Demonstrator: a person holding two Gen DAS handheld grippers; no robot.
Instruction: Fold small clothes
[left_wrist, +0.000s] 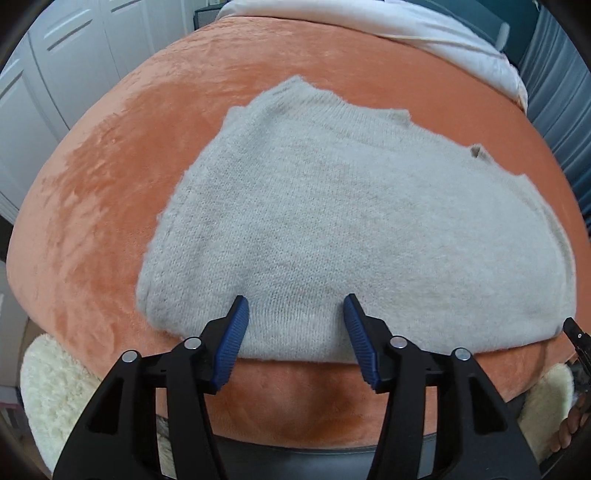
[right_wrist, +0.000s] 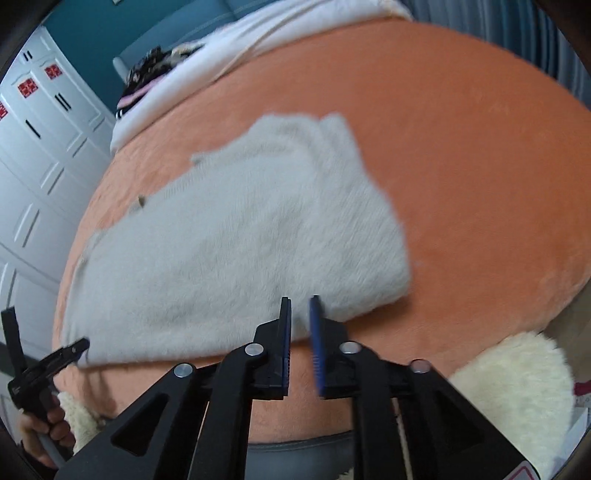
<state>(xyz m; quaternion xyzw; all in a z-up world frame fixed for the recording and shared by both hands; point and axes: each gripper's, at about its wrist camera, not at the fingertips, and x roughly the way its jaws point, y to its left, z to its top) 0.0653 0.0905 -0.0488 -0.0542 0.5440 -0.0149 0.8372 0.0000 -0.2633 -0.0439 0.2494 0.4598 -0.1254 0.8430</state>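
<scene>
A pale grey knitted sweater (left_wrist: 351, 221) (right_wrist: 229, 251) lies folded and flat on an orange plush blanket (left_wrist: 110, 184) (right_wrist: 461, 147). My left gripper (left_wrist: 295, 299) is open, its blue pads (left_wrist: 236, 332) spread wide over the sweater's near edge, left of the middle, with nothing pinched. My right gripper (right_wrist: 300, 299) hovers over the near edge close to the sweater's right corner. A narrow gap shows between its pads (right_wrist: 316, 332), with no cloth in it. A hand (right_wrist: 51, 424) holds the left tool at the left of the right wrist view, which is blurred.
A white duvet (left_wrist: 406, 26) (right_wrist: 258, 40) lies along the far side of the blanket, with a dark patterned cloth (right_wrist: 155, 70) on it. White wardrobe doors (left_wrist: 55, 74) stand to the left. Cream fleece (left_wrist: 55, 387) (right_wrist: 517, 387) shows at the near corners. Blue curtains (left_wrist: 554, 110) hang at the right.
</scene>
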